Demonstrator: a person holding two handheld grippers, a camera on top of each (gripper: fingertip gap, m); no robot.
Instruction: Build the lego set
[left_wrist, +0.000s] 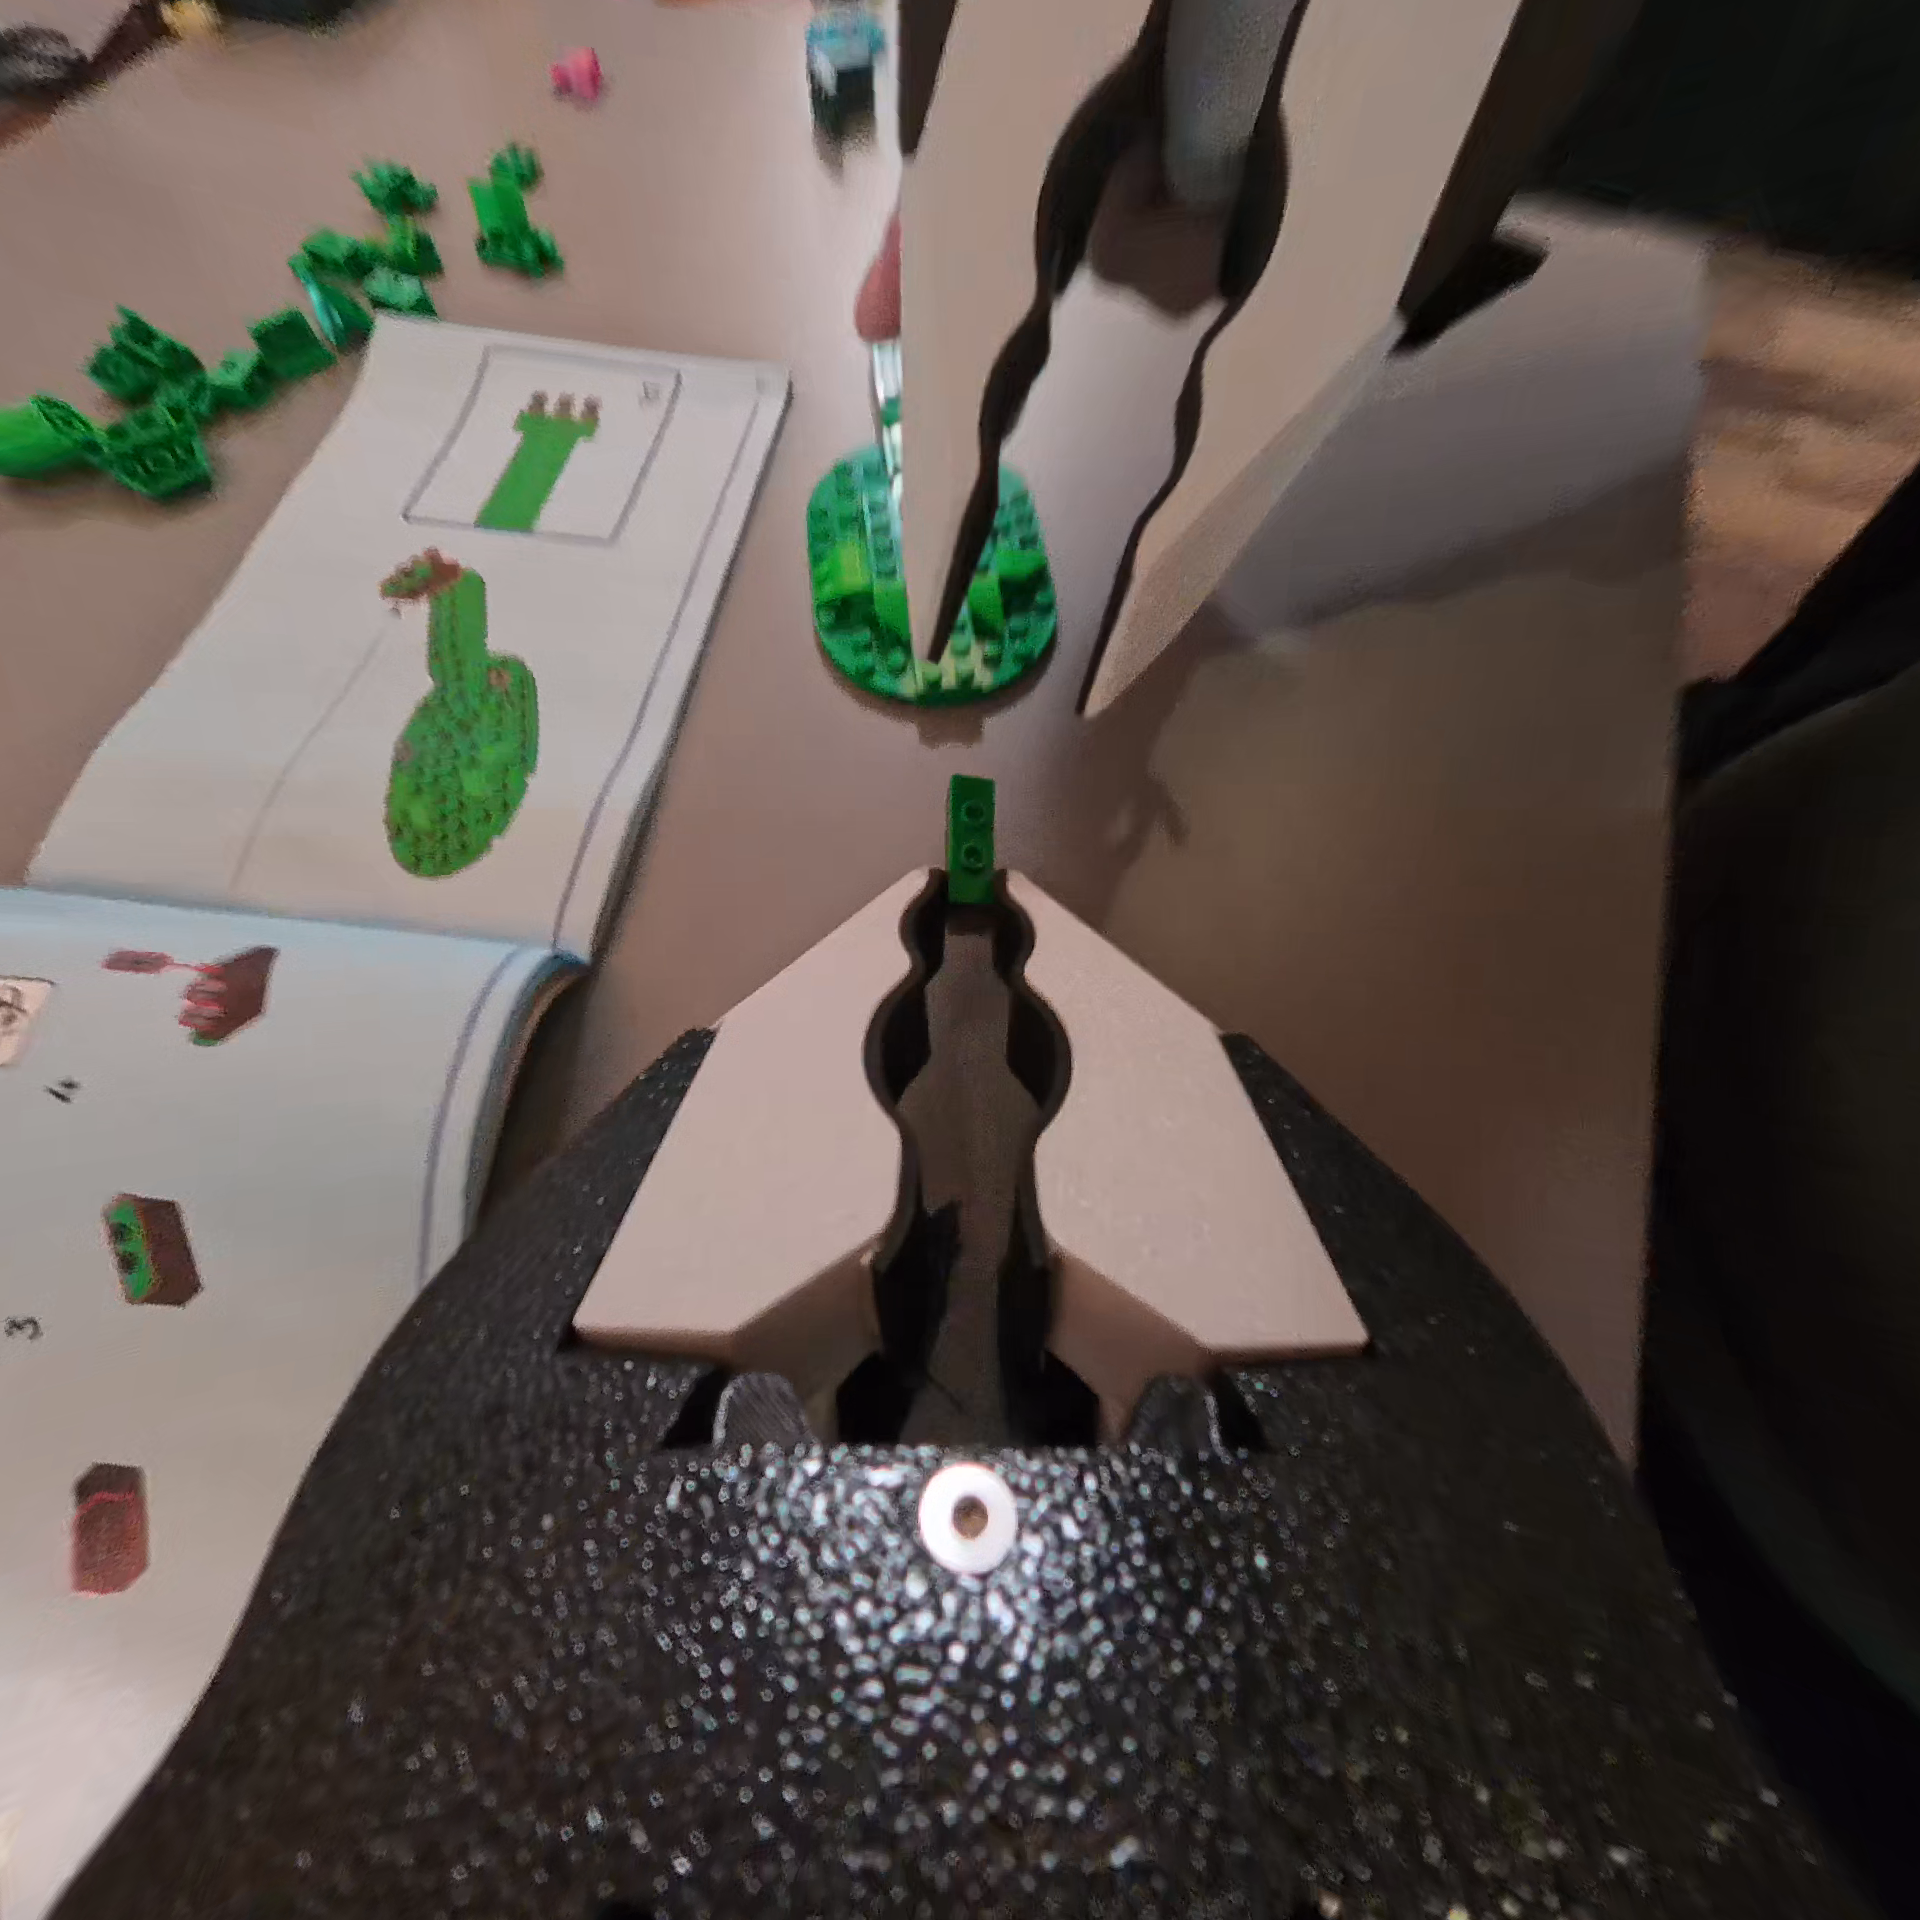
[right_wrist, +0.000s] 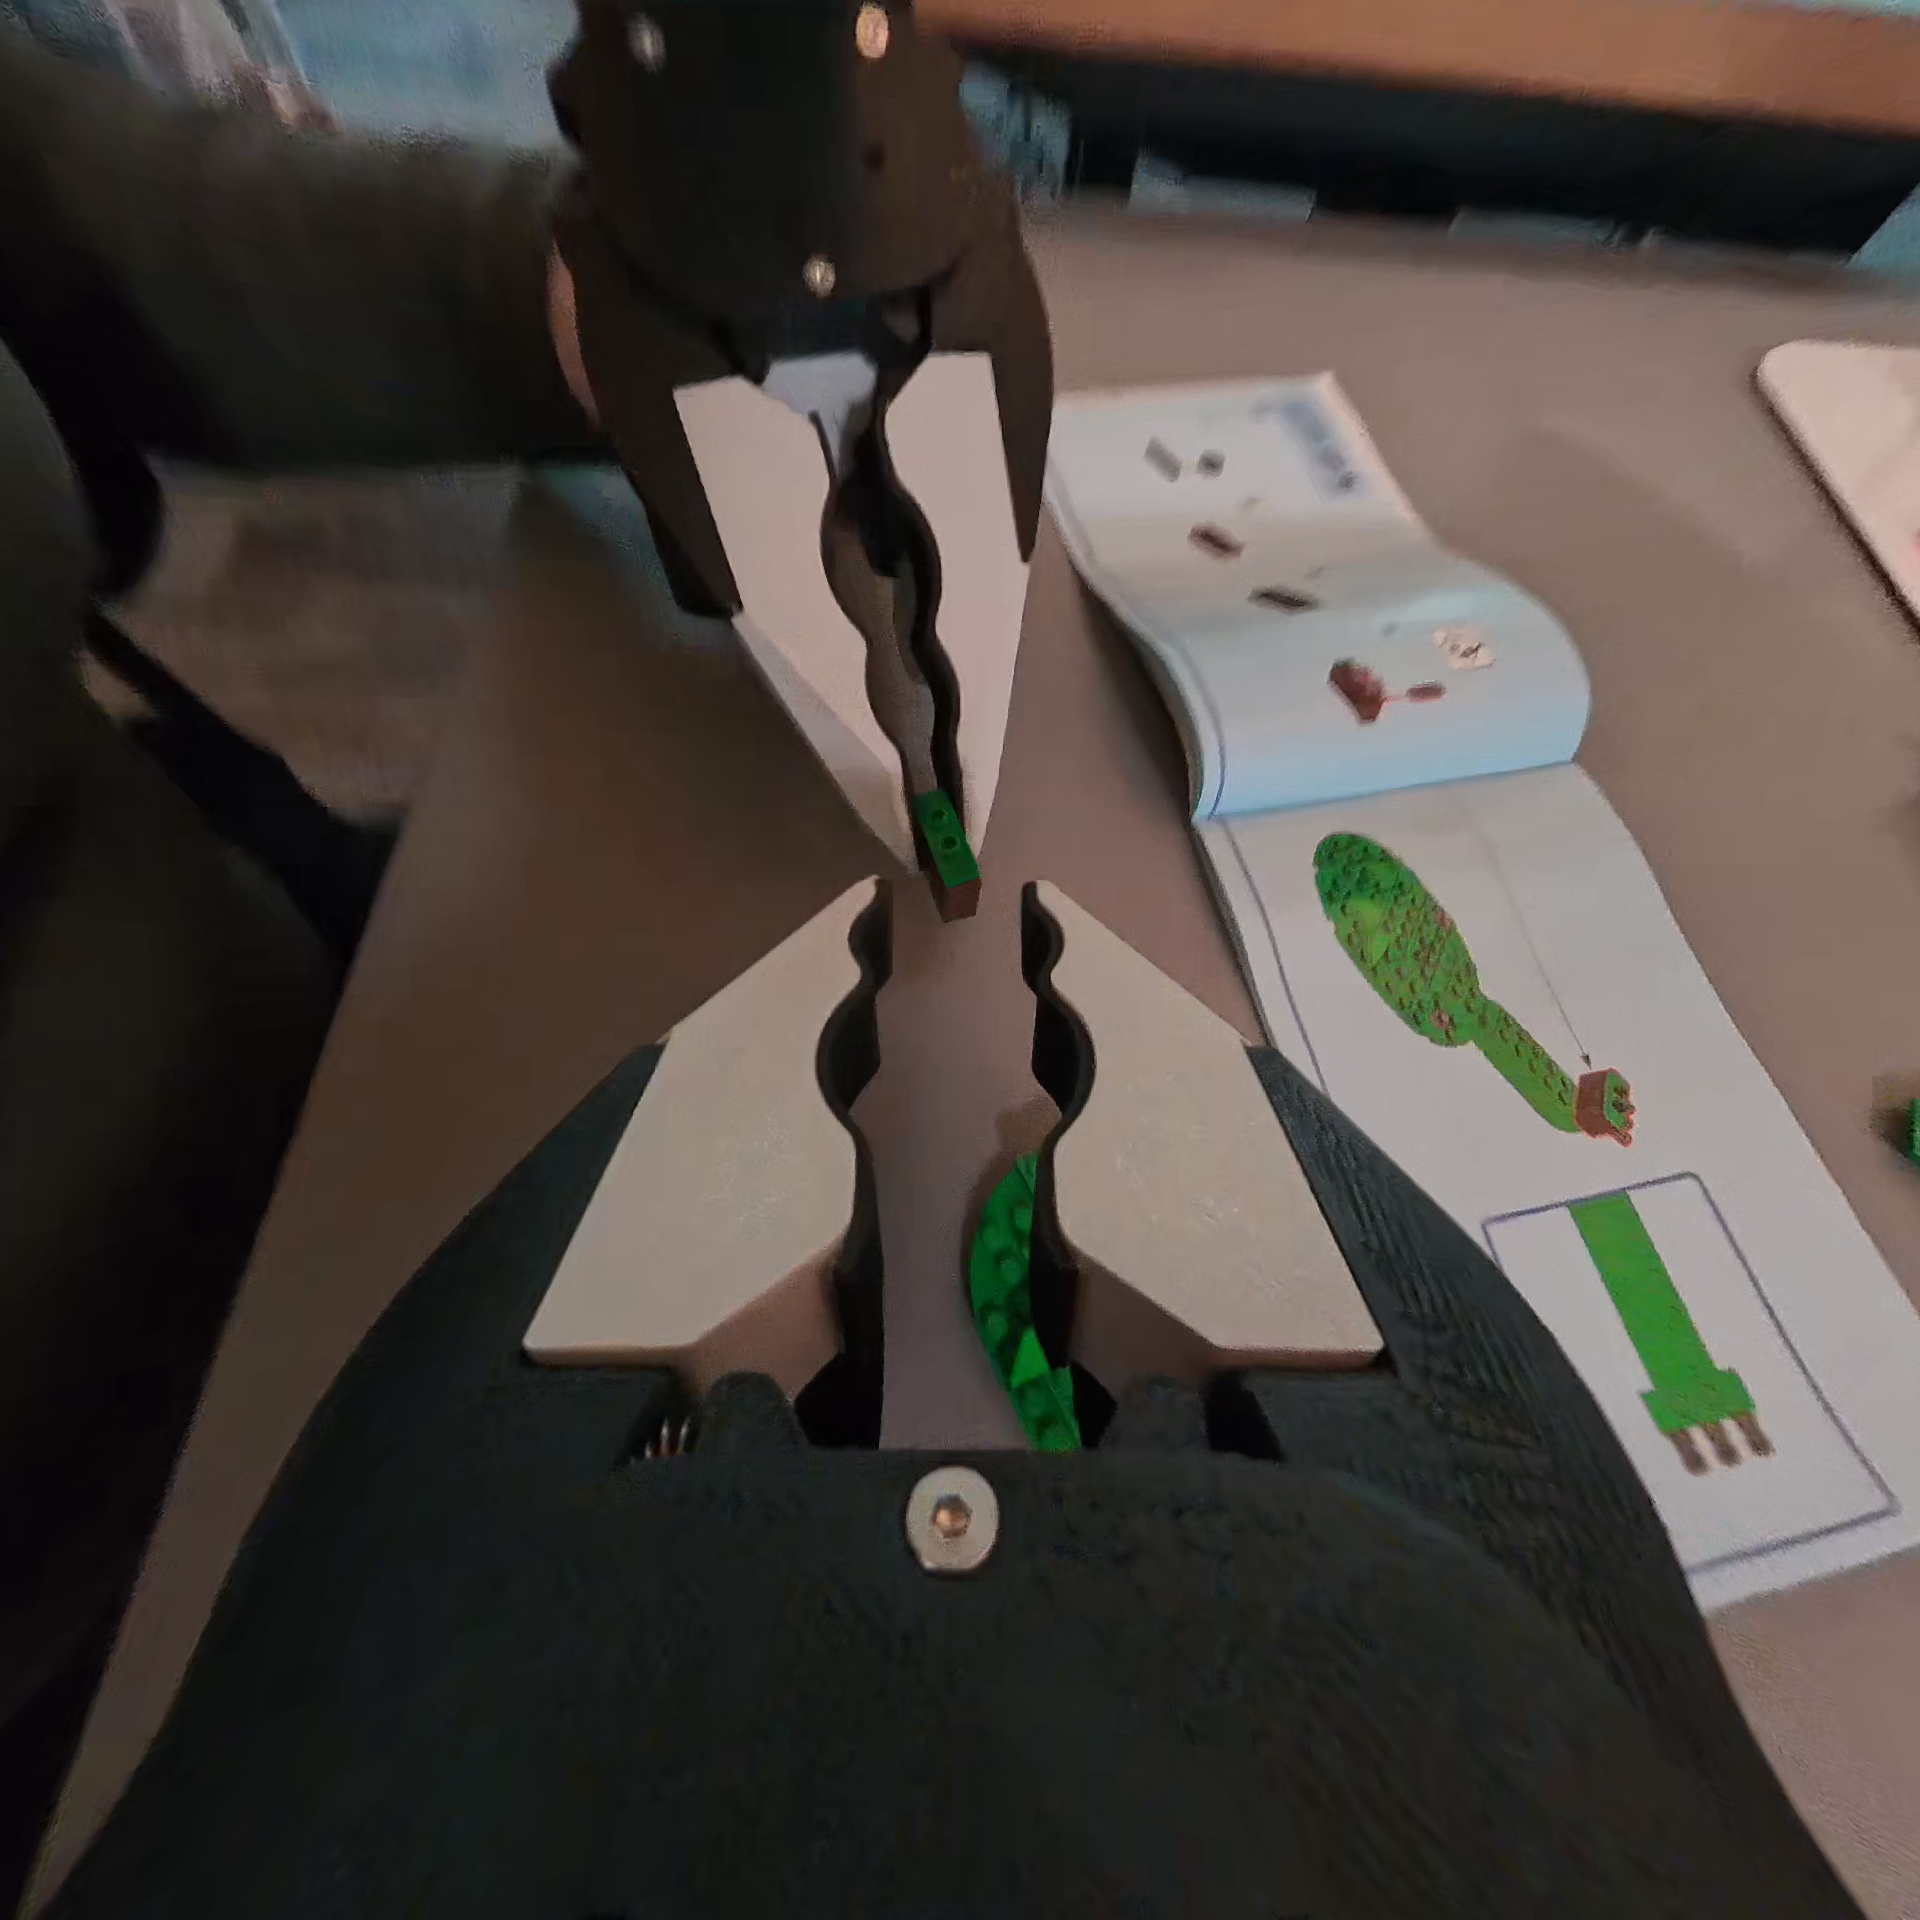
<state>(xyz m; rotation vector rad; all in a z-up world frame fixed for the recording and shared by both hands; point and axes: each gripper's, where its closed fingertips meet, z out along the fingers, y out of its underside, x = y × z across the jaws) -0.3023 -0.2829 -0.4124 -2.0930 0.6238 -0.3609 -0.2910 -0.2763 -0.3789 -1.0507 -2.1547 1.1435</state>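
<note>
My left gripper (left_wrist: 966, 883) is shut on a small green brick (left_wrist: 971, 831) that sticks out past its tips. In the right wrist view, that gripper (right_wrist: 940, 831) comes down from the top, and the brick (right_wrist: 948, 857) shows a brown end. My right gripper (right_wrist: 956, 899) is open and empty, with its tips on either side of that brown end, just short of it. In the left wrist view, the right gripper (left_wrist: 1003, 681) hangs over the near end of the green oval baseplate (left_wrist: 862, 582), which has low green pieces on it. The baseplate also shows between my right fingers (right_wrist: 997, 1288).
An open instruction booklet (left_wrist: 416, 644) (right_wrist: 1455, 935) lies beside the baseplate. Loose green bricks (left_wrist: 260, 343) lie beyond it, and a pink piece (left_wrist: 577, 75) lies farther back. A white flat object (right_wrist: 1849, 447) sits at the far right. A dark sleeve (right_wrist: 260, 312) is behind the left gripper. The gap from one gripper's tips to the other's is roughly 4 cm. The pink piece (left_wrist: 577, 75) is about 35 cm from my right fingertips.
</note>
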